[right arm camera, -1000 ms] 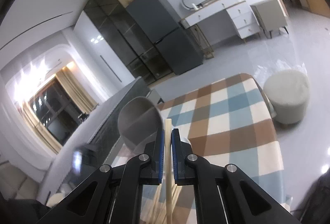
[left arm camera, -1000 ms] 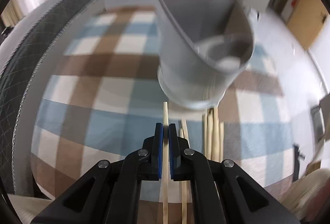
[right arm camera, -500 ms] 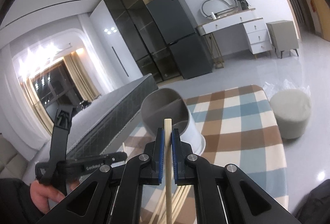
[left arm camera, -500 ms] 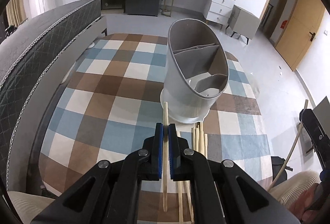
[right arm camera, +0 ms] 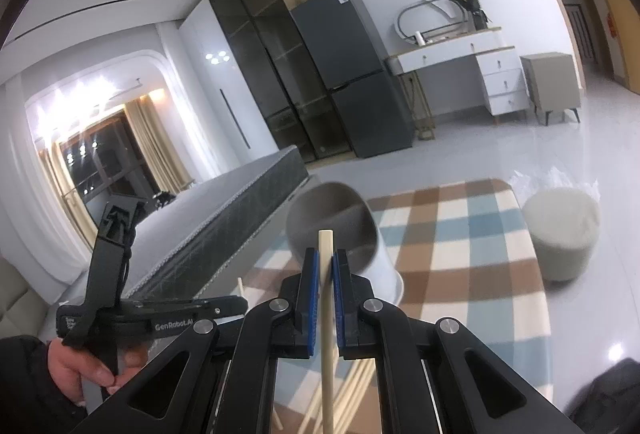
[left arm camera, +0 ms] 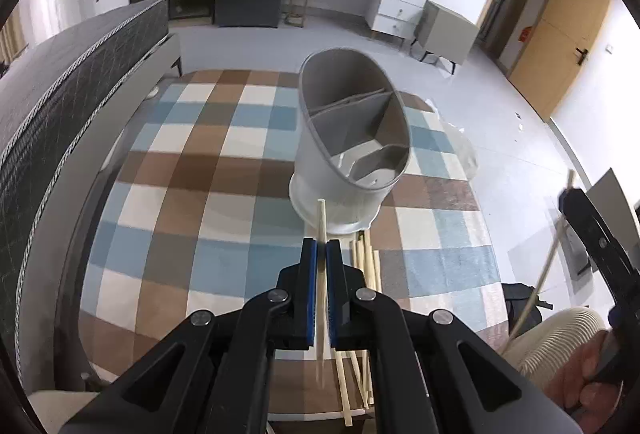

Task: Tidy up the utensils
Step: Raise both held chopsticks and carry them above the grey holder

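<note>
A grey oval utensil holder (left arm camera: 352, 142) with inner dividers stands on the checked tablecloth (left arm camera: 200, 202). My left gripper (left arm camera: 322, 246) is shut on a pale wooden chopstick (left arm camera: 321, 222), held above the table just short of the holder. Several more chopsticks (left arm camera: 366, 274) lie on the cloth at the holder's foot. My right gripper (right arm camera: 325, 258) is shut on another chopstick (right arm camera: 326, 298), raised, with the holder (right arm camera: 340, 234) beyond it. The right gripper shows at the right edge of the left wrist view (left arm camera: 592, 226); the left gripper shows low on the left of the right wrist view (right arm camera: 152, 318).
A dark quilted mattress (left arm camera: 60, 82) runs along the table's left side. A round pouf (right arm camera: 560, 234) stands on the floor past the table's right edge. A fridge (right arm camera: 352, 74), a desk and a door line the far walls.
My left gripper has pulled back and risen with its chopstick, so the holder looks farther away. My right gripper has kept its chopstick and shifted its aim to bring the holder behind the chopstick's tip.
</note>
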### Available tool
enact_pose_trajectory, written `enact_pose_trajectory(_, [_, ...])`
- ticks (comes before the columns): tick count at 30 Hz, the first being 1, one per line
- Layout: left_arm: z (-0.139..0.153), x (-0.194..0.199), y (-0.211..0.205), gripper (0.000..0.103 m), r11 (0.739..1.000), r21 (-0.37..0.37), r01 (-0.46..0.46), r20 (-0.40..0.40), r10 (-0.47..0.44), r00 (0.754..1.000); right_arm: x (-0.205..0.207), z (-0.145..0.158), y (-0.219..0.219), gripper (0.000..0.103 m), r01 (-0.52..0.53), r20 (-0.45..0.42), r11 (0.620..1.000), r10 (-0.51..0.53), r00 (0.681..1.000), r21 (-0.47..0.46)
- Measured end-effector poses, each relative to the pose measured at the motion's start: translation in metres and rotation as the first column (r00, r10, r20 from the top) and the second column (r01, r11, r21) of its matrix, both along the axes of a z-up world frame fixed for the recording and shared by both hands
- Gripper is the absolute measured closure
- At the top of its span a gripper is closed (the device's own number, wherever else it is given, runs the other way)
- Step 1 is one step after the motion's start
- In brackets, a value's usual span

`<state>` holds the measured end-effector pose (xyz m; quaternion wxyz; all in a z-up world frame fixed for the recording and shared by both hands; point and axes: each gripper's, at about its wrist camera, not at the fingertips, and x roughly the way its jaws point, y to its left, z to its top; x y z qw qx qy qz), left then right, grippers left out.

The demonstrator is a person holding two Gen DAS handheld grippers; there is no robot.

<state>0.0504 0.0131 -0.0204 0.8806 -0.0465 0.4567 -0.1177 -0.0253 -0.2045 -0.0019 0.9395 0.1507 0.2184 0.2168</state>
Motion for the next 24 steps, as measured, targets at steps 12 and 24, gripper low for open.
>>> enact_pose_trajectory(12, [0.074,0.033,0.011,0.103,0.992,-0.122,0.026,0.083,-0.016,0.996,0.067,0.063,0.021,0.097,-0.027,0.147,0.999,0.032,0.989,-0.033])
enact_pose_trajectory(24, [0.131,0.095,0.044,0.103,0.956,-0.293,-0.029,0.209,0.093,0.973,0.154,0.105,0.072,0.097,-0.128,0.356,0.991,0.135,0.925,-0.045])
